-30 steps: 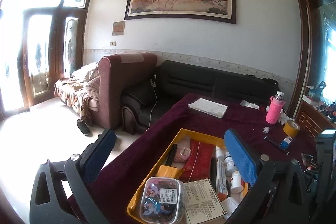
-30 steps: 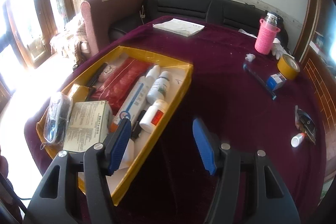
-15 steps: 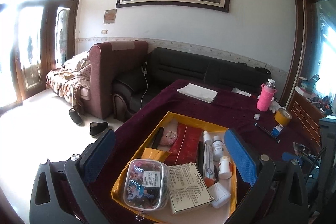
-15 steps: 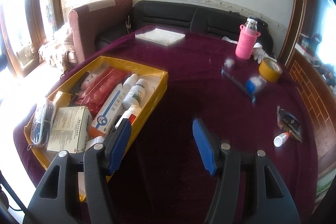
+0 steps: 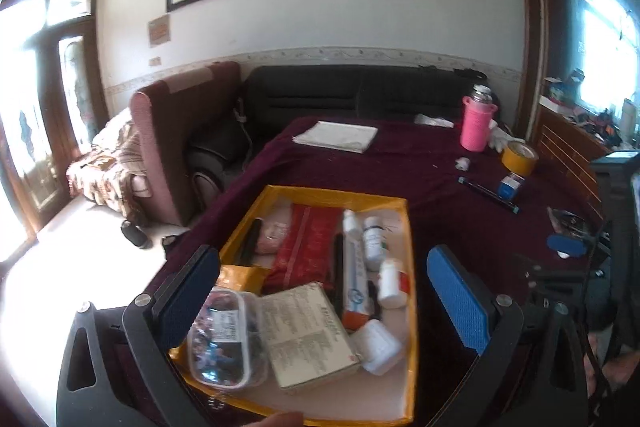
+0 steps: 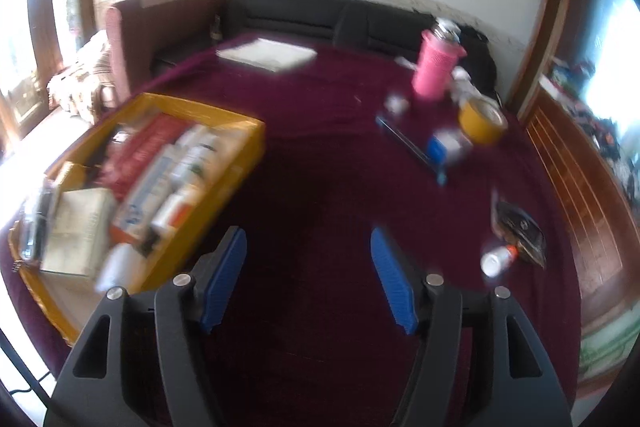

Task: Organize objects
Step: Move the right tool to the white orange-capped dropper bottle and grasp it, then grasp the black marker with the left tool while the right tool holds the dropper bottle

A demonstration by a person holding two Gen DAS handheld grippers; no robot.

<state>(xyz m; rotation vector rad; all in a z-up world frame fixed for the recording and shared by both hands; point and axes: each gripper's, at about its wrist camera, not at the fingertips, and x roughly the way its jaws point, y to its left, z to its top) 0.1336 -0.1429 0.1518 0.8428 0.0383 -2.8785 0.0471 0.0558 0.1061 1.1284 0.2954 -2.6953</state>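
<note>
A yellow tray point(image 5: 332, 193) on the maroon tablecloth holds a red pouch point(image 5: 308, 247), bottles, a medicine box point(image 5: 306, 335) and a clear plastic case point(image 5: 226, 341). My left gripper point(image 5: 320, 291) is open and empty, hovering over the tray's near end. My right gripper point(image 6: 308, 267) is open and empty above bare cloth, right of the tray point(image 6: 240, 147). Loose on the cloth to the right are a small white bottle point(image 6: 496, 259), a dark packet point(image 6: 520, 235), a blue-and-white box point(image 6: 444, 147), a dark pen point(image 6: 408, 143) and a yellow tape roll point(image 6: 482, 119).
A pink bottle point(image 6: 434, 65) and white folded paper point(image 6: 266, 55) lie at the table's far side. A black sofa point(image 5: 360, 95) and a maroon armchair point(image 5: 180, 131) stand behind the table. A wooden cabinet point(image 6: 580, 167) borders the right edge.
Both views have shifted: the left gripper has swung right and lower over the tray. The right gripper has moved right, away from the tray, with motion blur. Both stay open.
</note>
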